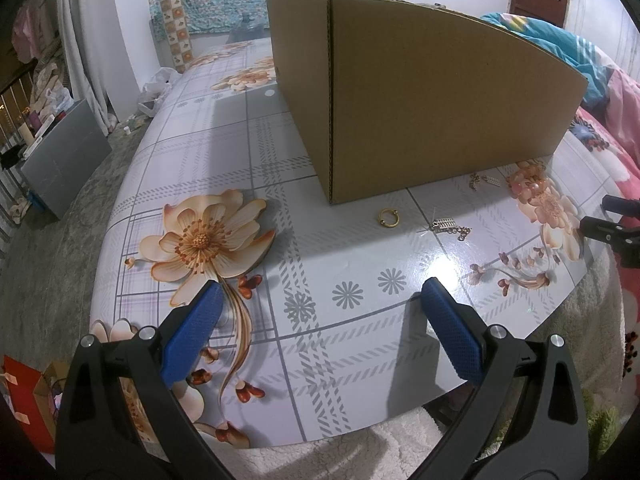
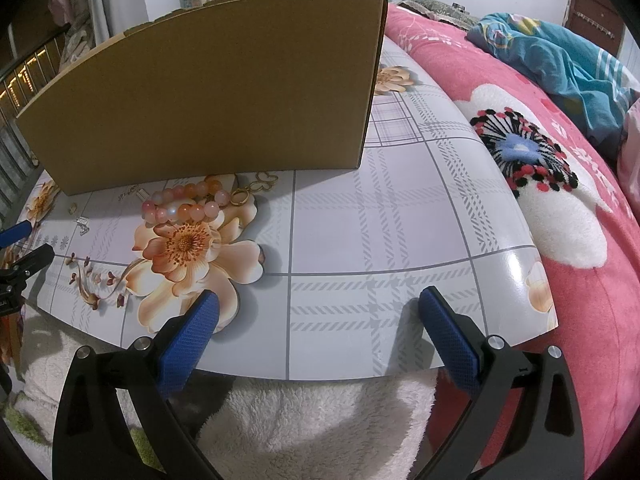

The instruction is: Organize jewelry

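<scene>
Nearest the cameras, both grippers are seen spread wide with nothing between their blue pads: the left gripper point(image 1: 320, 292) is held over the near edge of the flowered table point(image 1: 360, 344), and the right gripper point(image 2: 319, 304) is likewise poised low over the table's front edge, above a fluffy white cover point(image 2: 320, 420). A little farther in, the jewelry is scattered on the tabletop just in front of a cardboard box point(image 1: 420, 92). In the left view a gold ring point(image 1: 388, 217) is found lying flat near the box corner, with a small silver chain piece point(image 1: 448, 227) just beside it and two more small pieces point(image 1: 484, 181) closer to the box wall. In the right view a pink bead bracelet point(image 2: 184, 206) is seen resting partly on a printed flower, with a gold butterfly-shaped piece point(image 2: 264, 182) and a gold ring-like piece point(image 2: 239, 197) beside it, near the foot of the box. Nothing appears to have been gripped yet, so the sorting is judged to be at its start. Trouble could come from the glossy surface: a thin ring or chain may be pushed and slid rather than pinched, or nudged under the box edge. The bracelet could roll from a shallow grasp, and the tangled small pieces may be lifted together unintentionally
</scene>
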Demonstrator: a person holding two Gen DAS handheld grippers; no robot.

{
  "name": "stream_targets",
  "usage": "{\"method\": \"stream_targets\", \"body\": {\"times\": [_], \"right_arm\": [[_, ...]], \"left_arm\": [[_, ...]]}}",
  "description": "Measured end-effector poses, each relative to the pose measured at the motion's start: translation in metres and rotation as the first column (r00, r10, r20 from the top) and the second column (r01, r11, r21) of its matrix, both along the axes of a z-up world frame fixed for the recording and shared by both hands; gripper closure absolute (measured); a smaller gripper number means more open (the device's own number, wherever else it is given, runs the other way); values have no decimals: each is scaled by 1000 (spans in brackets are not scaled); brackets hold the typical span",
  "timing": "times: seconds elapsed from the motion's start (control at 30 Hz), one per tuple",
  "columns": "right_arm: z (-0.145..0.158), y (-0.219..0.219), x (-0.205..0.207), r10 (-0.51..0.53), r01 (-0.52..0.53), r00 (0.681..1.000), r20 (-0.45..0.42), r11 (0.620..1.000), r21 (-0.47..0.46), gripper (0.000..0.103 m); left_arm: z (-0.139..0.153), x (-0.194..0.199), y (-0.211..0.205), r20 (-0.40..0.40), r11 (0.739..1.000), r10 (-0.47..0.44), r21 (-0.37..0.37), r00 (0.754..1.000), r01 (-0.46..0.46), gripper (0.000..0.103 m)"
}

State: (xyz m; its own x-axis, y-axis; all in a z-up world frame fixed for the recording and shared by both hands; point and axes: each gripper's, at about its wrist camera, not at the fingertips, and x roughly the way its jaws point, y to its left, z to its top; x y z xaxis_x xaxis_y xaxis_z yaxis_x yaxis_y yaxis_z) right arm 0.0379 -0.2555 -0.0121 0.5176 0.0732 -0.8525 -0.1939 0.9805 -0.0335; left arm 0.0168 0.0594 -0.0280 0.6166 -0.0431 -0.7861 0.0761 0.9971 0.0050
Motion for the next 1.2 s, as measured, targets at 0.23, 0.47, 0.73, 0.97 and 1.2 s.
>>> {"method": "stream_targets", "body": {"times": [0.23, 0.47, 0.73, 0.97, 1.2], "right_arm": [[1, 0, 0, -1, 1, 1000, -2, 1000, 0, 6], [0, -1, 2, -2, 2, 1000, -7, 1000, 2, 6], [0, 0, 2, -2, 2, 1000, -9, 1000, 1, 6], [0, 1, 3, 0, 0, 1000, -14, 1000, 0, 6], [0, 1, 2, 11, -11, 1000, -14, 1000, 1, 6]], "left_arm": [[0, 0, -1, -1, 1000, 0, 2, 1000, 0, 7], [0, 1, 0, -7, 1000, 2, -1, 1000, -2, 7], [0, 3, 1, -23, 1000, -4, 0, 1000, 4, 7], [-1, 6, 2, -40, 1000, -9, -11, 999, 9, 7], [-1, 7, 2, -44, 999, -39, -10, 998, 38, 7]]}}
